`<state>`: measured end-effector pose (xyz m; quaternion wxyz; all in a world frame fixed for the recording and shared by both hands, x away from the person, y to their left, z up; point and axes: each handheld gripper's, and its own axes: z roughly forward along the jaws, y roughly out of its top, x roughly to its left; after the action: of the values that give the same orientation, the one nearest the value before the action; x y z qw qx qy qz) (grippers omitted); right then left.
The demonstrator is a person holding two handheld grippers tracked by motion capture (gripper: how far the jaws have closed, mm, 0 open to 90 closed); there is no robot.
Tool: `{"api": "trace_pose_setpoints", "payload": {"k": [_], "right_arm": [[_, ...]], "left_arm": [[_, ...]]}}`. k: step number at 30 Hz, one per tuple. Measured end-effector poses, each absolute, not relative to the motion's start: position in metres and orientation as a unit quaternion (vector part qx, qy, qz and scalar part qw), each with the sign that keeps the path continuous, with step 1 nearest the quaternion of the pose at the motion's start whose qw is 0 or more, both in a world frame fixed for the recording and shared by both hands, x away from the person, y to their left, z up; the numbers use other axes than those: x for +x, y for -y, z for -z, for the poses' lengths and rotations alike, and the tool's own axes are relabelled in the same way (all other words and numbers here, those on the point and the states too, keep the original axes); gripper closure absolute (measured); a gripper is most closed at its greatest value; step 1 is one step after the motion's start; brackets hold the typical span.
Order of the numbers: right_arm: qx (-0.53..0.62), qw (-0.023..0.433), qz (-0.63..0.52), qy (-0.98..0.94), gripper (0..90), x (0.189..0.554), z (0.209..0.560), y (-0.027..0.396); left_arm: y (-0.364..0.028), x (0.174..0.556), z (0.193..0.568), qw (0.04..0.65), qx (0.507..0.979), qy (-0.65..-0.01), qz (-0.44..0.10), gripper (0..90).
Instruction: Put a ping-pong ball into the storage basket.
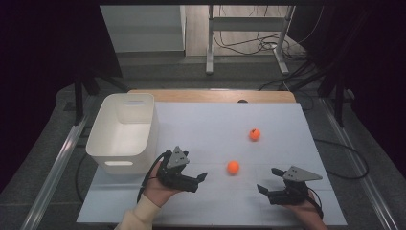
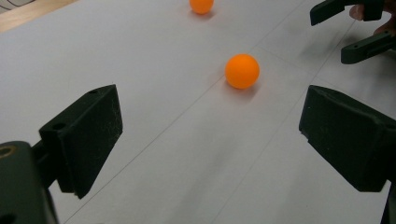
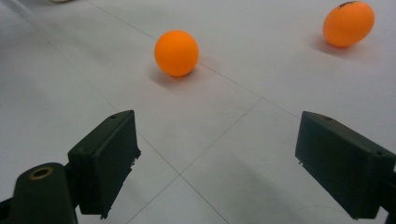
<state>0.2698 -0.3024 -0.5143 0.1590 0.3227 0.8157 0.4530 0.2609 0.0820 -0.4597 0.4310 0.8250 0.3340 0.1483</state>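
Note:
Two orange balls lie on the white table sheet [image 1: 206, 124]: a near ball [image 1: 233, 166] and a far ball [image 1: 254, 134]. My left gripper [image 1: 198, 182] is held low at the front, left of the near ball, open and holding nothing. My right gripper [image 1: 269, 180] is open too, to the ball's right and slightly nearer the front edge. In the left gripper view the open gripper [image 2: 210, 135] faces the near ball [image 2: 242, 71], with the far ball [image 2: 201, 4] behind it. From the open right gripper [image 3: 215, 158] the near ball [image 3: 176, 52] sits ahead on the left and the far ball [image 3: 348, 23] ahead on the right.
A white plastic bin [image 1: 125, 132] with nothing in it stands at the table's left edge, just beyond my left hand. The other gripper [image 2: 348, 28] shows at the top right of the left gripper view. A wooden strip [image 1: 210, 96] borders the table's far edge.

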Motion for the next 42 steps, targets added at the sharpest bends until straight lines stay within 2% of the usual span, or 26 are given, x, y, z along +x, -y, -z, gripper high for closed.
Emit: {"api": "trace_pose_setpoints", "payload": {"k": [42], "right_arm": [[0.318,0.156,-0.452,-0.819,13.7,0.270,0.514,0.301]], "left_arm": [[-0.033,0.287,0.454,0.439,0.836,-0.311,-0.111,7.5]]}}
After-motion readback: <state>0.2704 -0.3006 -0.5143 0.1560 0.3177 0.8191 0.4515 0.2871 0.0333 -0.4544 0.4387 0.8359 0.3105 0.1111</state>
